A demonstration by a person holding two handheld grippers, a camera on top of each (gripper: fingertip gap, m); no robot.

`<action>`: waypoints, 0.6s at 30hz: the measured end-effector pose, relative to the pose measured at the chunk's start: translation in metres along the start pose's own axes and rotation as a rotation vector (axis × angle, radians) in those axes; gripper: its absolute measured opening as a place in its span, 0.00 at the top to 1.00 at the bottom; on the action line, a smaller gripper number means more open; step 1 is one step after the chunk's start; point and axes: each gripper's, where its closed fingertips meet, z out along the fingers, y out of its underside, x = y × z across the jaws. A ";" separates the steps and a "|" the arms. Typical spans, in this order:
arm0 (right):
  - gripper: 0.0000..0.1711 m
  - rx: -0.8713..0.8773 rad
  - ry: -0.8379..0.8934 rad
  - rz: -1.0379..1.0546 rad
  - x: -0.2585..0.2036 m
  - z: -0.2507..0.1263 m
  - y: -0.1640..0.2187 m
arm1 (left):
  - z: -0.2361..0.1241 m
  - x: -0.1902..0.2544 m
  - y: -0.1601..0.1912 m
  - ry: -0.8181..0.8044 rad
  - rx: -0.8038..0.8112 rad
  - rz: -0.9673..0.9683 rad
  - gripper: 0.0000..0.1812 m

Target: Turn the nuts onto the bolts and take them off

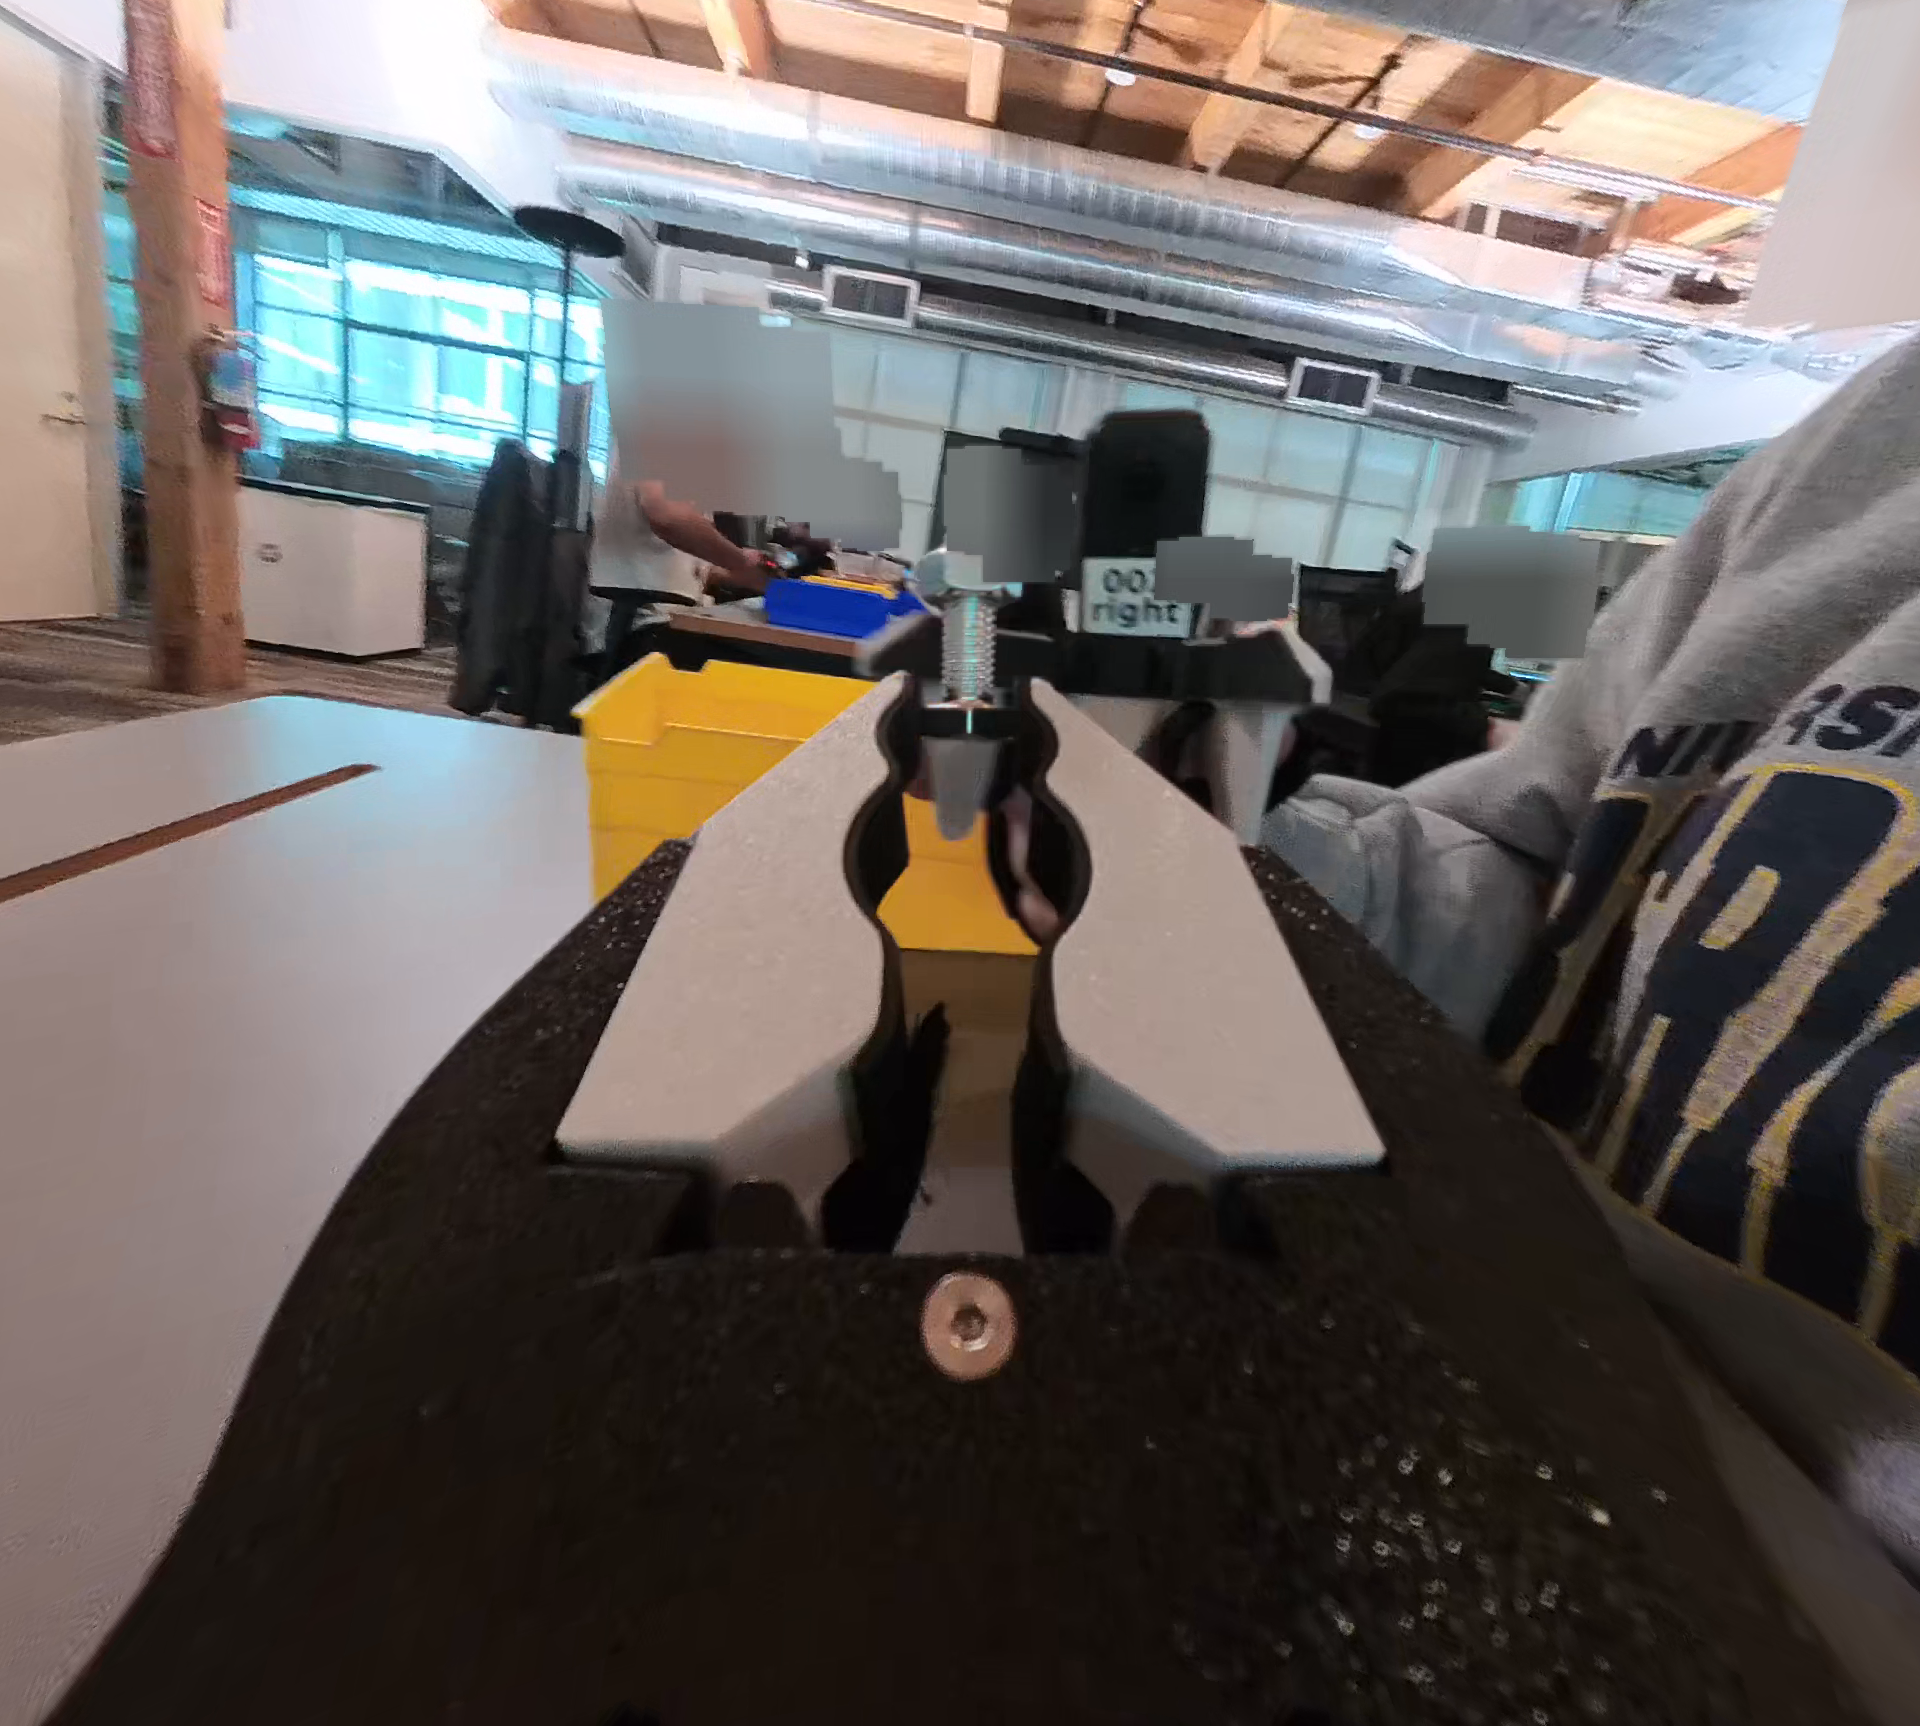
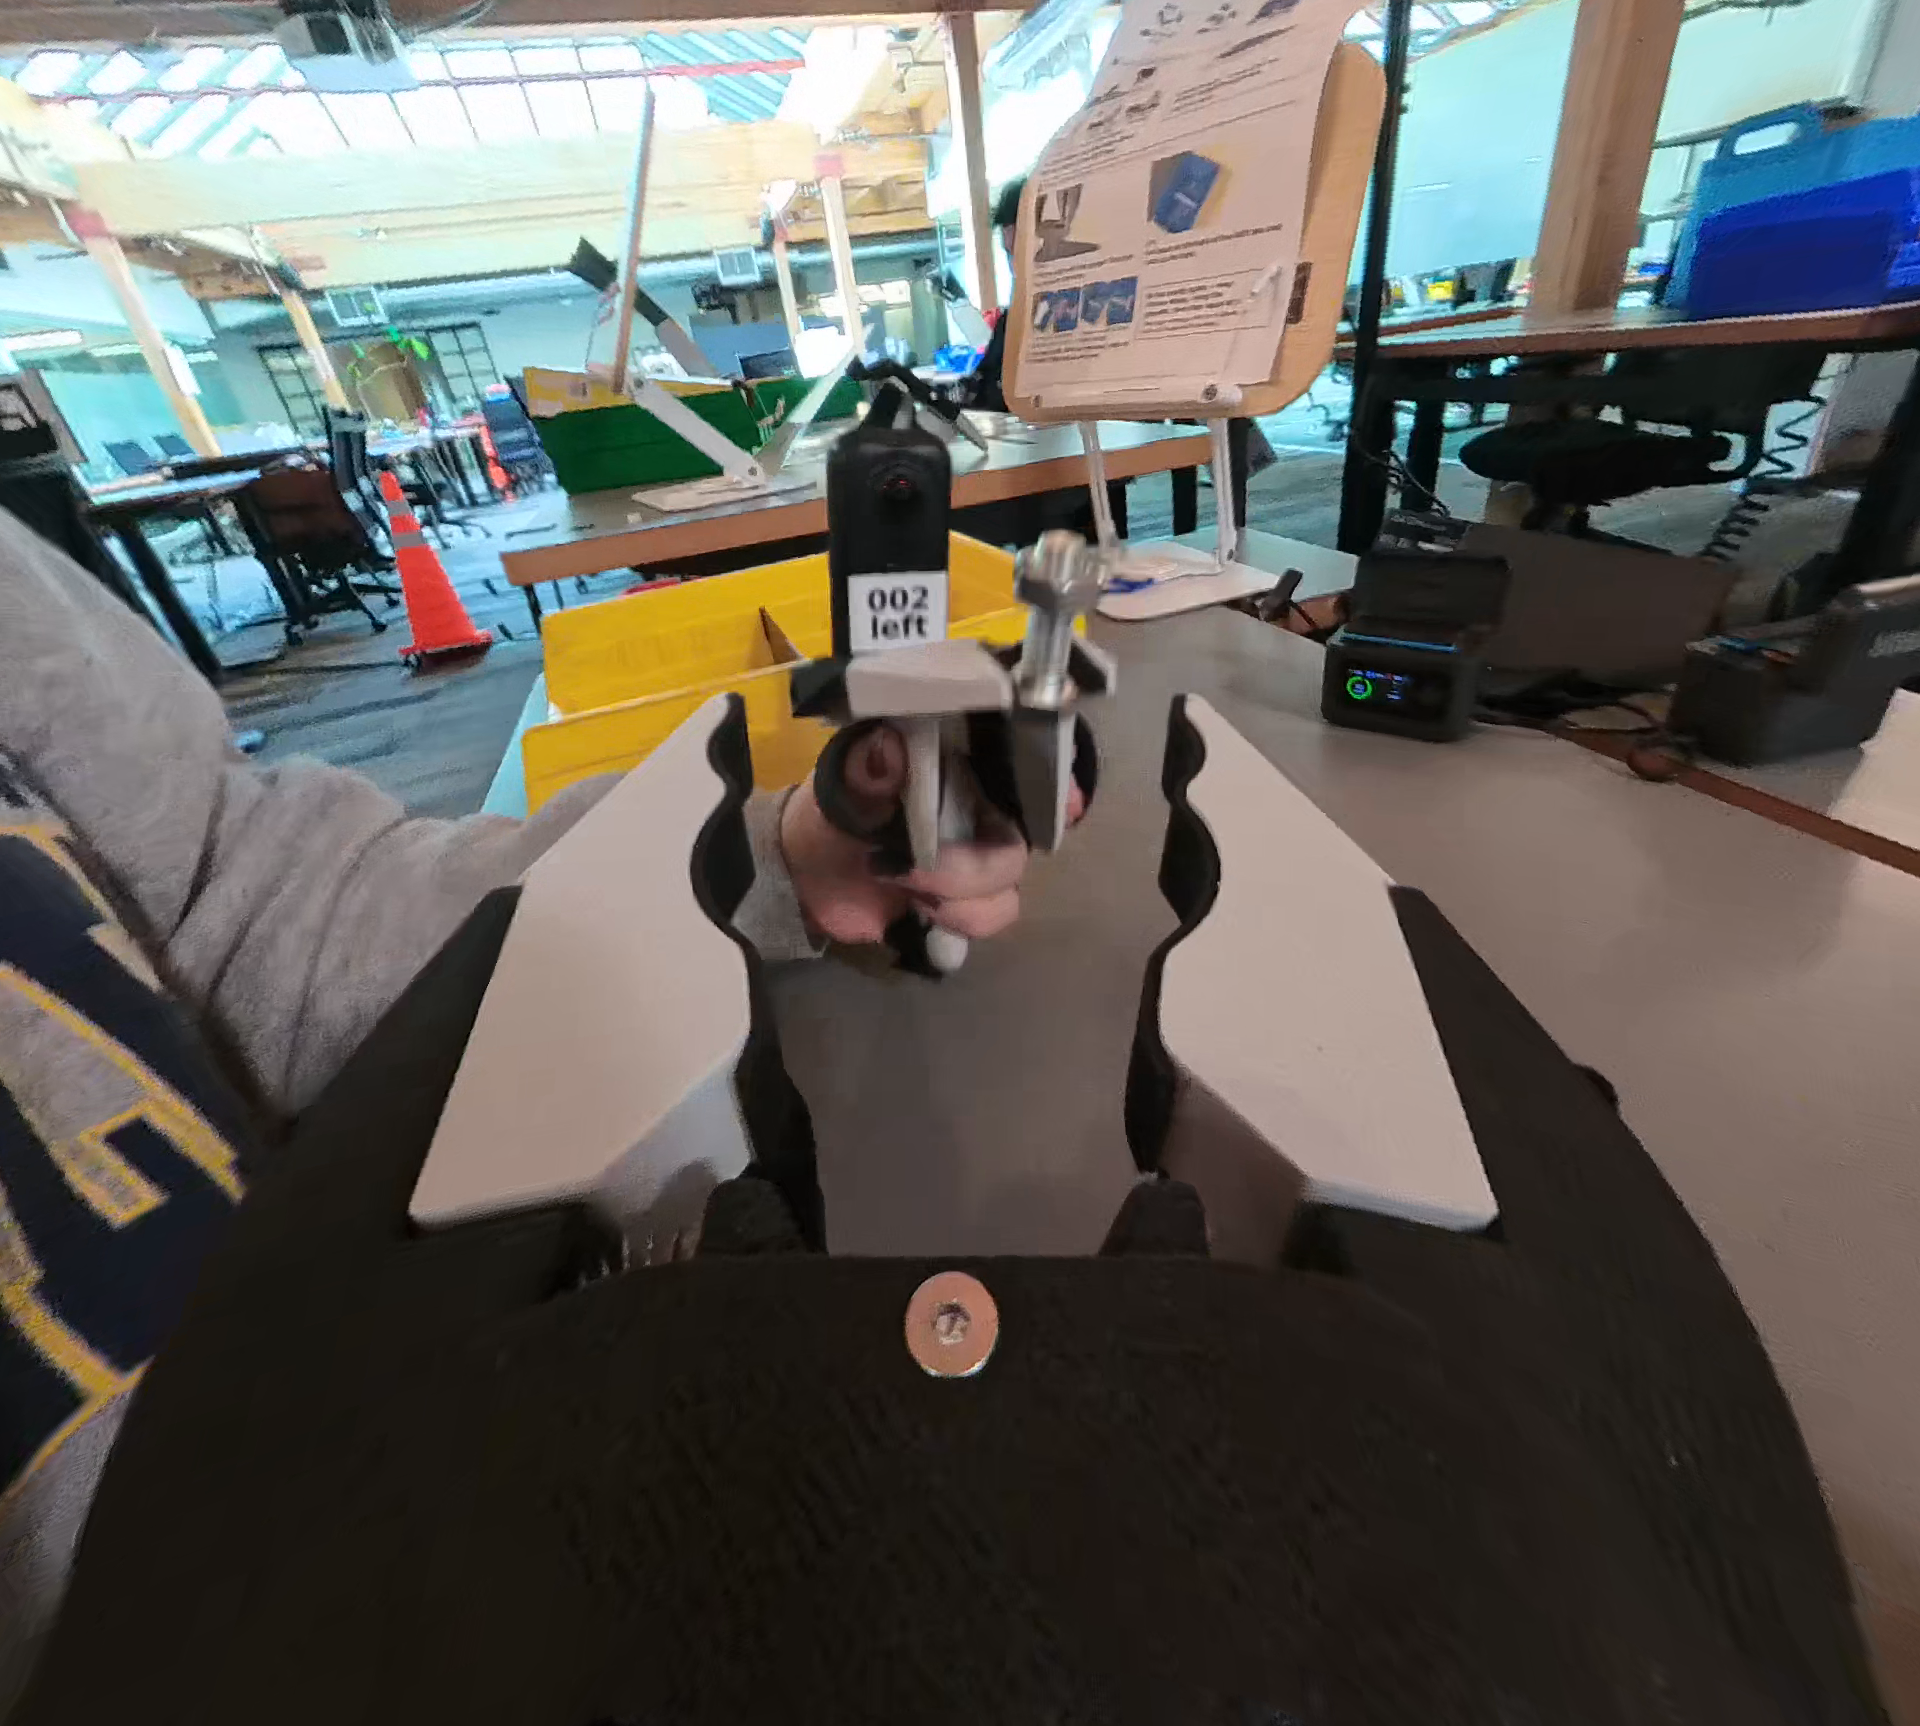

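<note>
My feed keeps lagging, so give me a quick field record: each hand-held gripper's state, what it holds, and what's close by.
left hand-held gripper: shut on bolt
bolt: upright, head on top, threads showing above the fingertips
nut: none clearly visible
right hand-held gripper: open, empty, facing the left one
yellow bin: on the table behind the grippers
table: grey top

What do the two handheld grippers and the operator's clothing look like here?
Both grippers share one build: a textured black body with a silver screw at its centre, and pale grey wedge fingers with wavy black inner pads. The left gripper carries a black camera with a small white label. The sleeve is grey, on a sweatshirt with navy and yellow lettering.
</note>
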 end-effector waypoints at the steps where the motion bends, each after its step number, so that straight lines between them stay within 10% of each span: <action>1: 0.51 0.010 -0.004 0.001 0.001 0.007 -0.002 | 0.005 0.006 0.005 0.034 -0.016 -0.013 0.92; 8: 0.47 0.016 -0.084 0.029 -0.016 0.020 -0.005 | -0.004 -0.006 0.000 -0.031 0.008 -0.005 0.92; 10: 0.60 0.019 -0.058 -0.012 -0.015 0.006 -0.004 | -0.020 -0.024 -0.016 -0.126 0.079 -0.008 0.92; 18: 0.47 0.041 -0.097 0.023 -0.009 0.043 -0.012 | 0.010 0.010 0.009 0.071 -0.023 -0.098 0.92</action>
